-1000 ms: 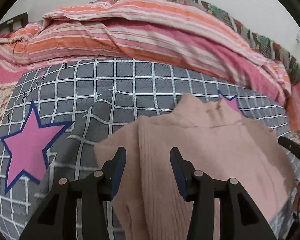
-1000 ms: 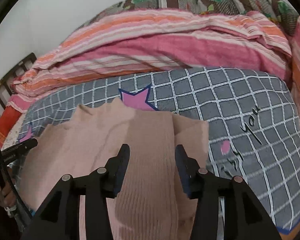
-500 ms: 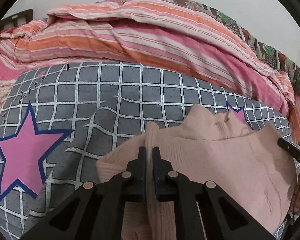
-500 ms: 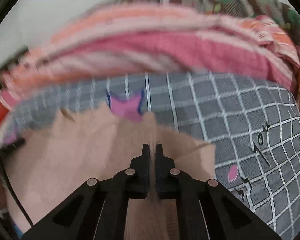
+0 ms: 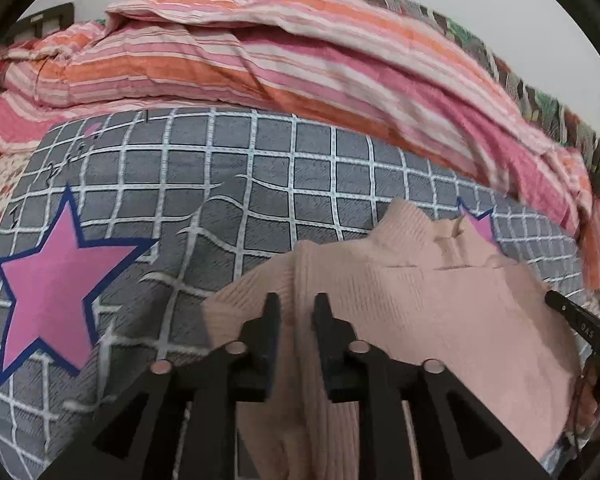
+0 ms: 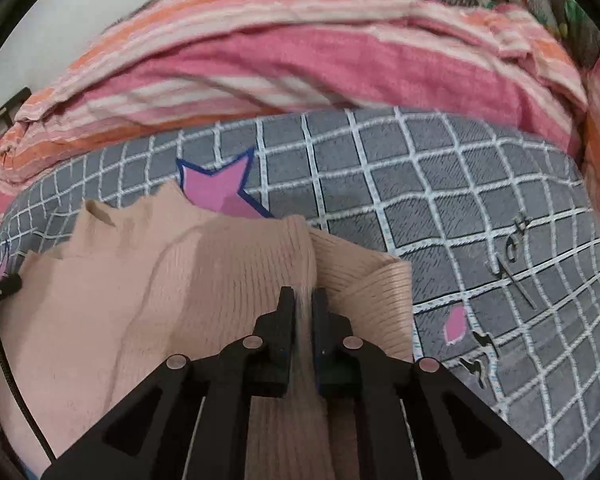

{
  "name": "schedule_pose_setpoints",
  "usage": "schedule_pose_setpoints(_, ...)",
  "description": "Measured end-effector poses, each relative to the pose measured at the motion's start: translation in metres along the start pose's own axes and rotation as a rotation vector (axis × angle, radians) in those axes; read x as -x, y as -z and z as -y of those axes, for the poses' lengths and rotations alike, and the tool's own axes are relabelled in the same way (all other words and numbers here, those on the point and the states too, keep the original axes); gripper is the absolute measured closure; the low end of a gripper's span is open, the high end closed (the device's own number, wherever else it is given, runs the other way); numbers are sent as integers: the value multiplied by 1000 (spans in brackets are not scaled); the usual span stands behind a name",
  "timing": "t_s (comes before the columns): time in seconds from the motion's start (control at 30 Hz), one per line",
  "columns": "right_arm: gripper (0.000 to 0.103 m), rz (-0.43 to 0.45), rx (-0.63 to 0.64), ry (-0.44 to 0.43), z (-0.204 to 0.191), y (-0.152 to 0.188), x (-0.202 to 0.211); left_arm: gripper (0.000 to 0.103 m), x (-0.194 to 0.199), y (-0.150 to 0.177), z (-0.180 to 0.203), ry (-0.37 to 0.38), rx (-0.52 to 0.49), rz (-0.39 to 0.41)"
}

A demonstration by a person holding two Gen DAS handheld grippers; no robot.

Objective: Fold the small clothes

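Even, soft indoor light; fisheye bending and dark corners; motion blur toward the edges.

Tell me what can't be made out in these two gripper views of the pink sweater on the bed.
- Pink sweater: its hem is cut off by the bottom edge and hidden by the gripper bodies in both views.
- Left gripper: a ridge of knit lies between the fingers; whether they pinch it is unclear.
- Right gripper: the knit in its narrow gap is blurred.
- Writing on the checked blanket: right view, distorted, unreadable.
- Striped quilt: blurred.
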State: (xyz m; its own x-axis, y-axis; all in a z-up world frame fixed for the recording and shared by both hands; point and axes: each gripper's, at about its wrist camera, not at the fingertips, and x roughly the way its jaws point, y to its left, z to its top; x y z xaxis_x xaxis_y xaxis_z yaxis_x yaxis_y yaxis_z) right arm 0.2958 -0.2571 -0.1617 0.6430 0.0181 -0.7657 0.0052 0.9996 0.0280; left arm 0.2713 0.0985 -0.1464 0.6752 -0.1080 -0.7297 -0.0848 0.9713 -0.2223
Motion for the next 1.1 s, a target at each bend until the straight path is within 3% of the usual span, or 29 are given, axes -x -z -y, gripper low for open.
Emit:
schedule_pose_setpoints(0.07,80,43,4,-10,-11,0,21,68,12,3,-6,20,31,11)
schedule_pose_setpoints(0.13,61,71,35,-67,-29,0,38,53,22,7,-10,40,55,31)
schedule_pose_setpoints(0.2,54,81,75,-123,-50,1,48,45,29,12,-13,44,62,63)
schedule_pose_setpoints(0.37,54,19,173,-214,-118,6,33,44,22,23,-23,29,64,65)
schedule_pose_setpoints(0.5,62,-92,224,-103,-148,11,-6,44,13,27,-31,38,59,51)
schedule_pose_setpoints(0.67,62,-137,208,-47,-153,-4,-34,44,9,38,-41,178,151,3)
schedule_pose_setpoints(0.83,61,-154,189,-43,-157,-22,-52,44,9,46,-37,179,130,10)
schedule_pose_setpoints(1.1,61,-153,205,-69,-149,-13,-36,43,5,48,-40,216,164,2)
